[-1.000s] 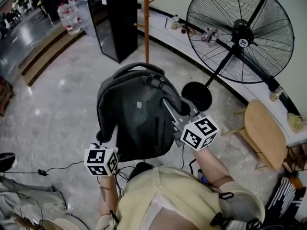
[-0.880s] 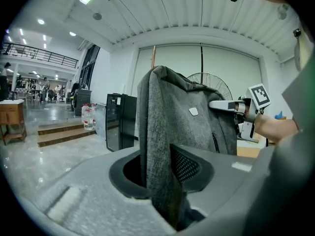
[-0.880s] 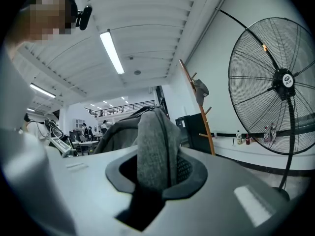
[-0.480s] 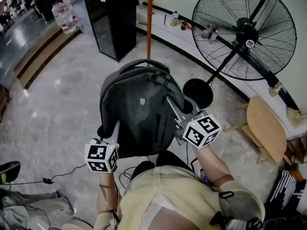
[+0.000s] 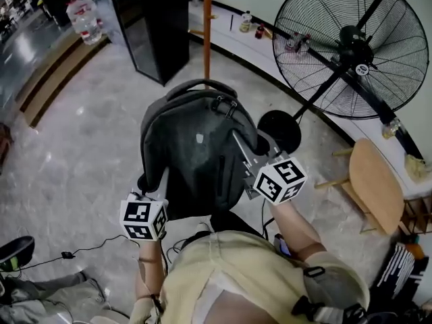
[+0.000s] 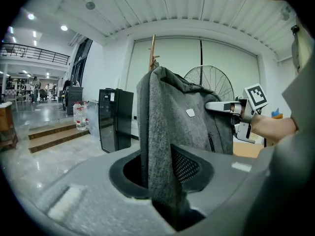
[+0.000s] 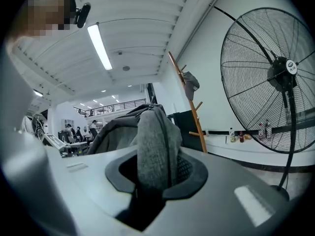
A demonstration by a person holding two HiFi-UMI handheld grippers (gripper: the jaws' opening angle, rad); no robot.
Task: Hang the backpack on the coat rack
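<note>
Head view: the left tool (image 5: 152, 184) is clamped on the lower left edge of the grey backpack (image 5: 192, 150), and the right tool (image 5: 237, 139) is clamped on its right side, higher up. The backpack is held off the floor (image 5: 81, 154) between the two tools, its top handle pointing away from them. Just past the handle stands the wooden pole of the coat rack (image 5: 208, 32), with a black cabinet (image 5: 152, 25) on the left tool's side of it. A large standing fan (image 5: 351, 46) rises beyond the right tool, and a wooden stool (image 5: 374, 184) stands well out to that tool's outer side.

Left gripper view: the left tool (image 6: 165, 178) has its jaws partly closed on a fold of the backpack's (image 6: 167, 117) grey fabric, which rises straight up from them. The right tool (image 6: 212, 105) grips the bag's far side, up and to the right. The coat rack (image 6: 153, 48) shows above the bag, the fan (image 6: 209, 82) behind it, the cabinet (image 6: 115, 119) to the left.

Right gripper view: the right tool (image 7: 150, 181) has its jaws partly closed on a thick grey fold of the backpack (image 7: 155, 141). Ahead of it the coat rack (image 7: 189, 107) stands apart from the bag, the fan (image 7: 270, 77) to the right.
</note>
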